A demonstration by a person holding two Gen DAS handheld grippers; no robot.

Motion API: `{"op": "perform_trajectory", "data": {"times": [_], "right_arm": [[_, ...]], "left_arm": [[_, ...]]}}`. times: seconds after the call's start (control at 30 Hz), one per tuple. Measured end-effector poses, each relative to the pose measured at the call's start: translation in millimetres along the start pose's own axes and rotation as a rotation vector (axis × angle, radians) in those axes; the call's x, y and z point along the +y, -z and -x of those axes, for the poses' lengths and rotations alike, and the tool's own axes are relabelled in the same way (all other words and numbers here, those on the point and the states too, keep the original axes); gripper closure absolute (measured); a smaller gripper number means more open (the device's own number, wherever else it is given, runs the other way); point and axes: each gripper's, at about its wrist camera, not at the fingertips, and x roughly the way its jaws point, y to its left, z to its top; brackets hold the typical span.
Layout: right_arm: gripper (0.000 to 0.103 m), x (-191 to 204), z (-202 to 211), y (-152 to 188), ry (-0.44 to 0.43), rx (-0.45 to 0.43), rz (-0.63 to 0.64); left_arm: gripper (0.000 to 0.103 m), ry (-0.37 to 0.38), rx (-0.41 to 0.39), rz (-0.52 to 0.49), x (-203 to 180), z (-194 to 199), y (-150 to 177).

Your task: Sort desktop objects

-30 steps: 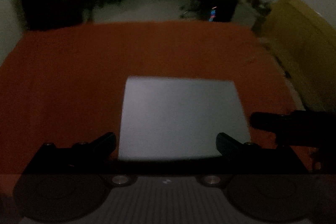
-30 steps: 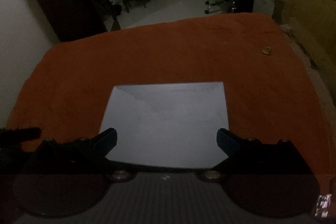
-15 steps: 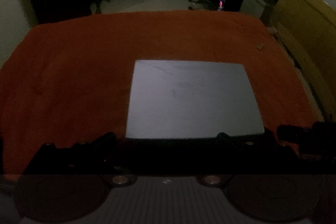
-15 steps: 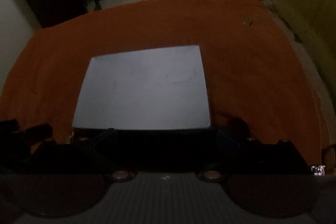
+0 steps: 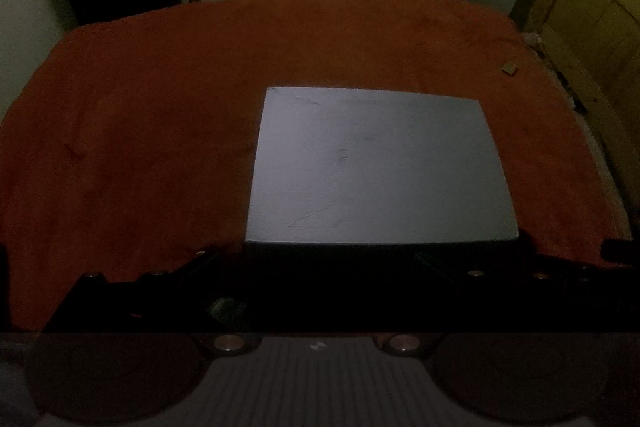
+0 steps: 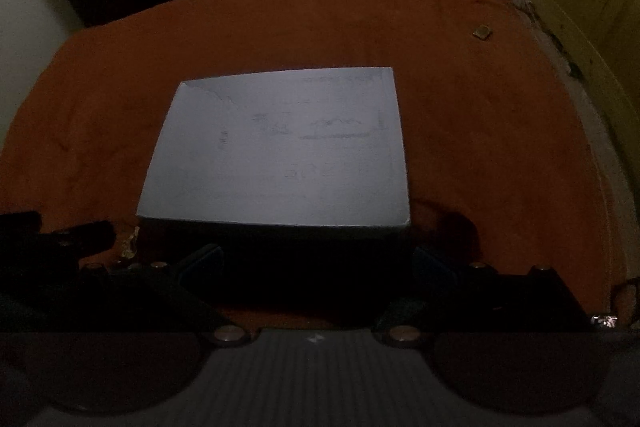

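The grey box [image 6: 276, 147] sits lid-up near the middle of the orange-covered bench [image 6: 500, 131], toward its near edge. Its contents are hidden. Right gripper [image 6: 316, 263] has fingers spread, straddling the box's near face, probably lining up a grasp. Left gripper [image 5: 316, 263]: too dark to tell. A small object [image 6: 482, 32] lies near the far right corner.
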Motion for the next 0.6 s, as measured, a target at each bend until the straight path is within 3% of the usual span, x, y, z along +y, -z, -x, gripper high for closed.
{"op": "perform_trajectory", "data": {"times": [0.6], "right_arm": [[0.000,-3,2,2,-0.004,0.051,0.031]], "left_arm": [[0.001,0.007,0.045,-0.039,-6,-5,3]]}}
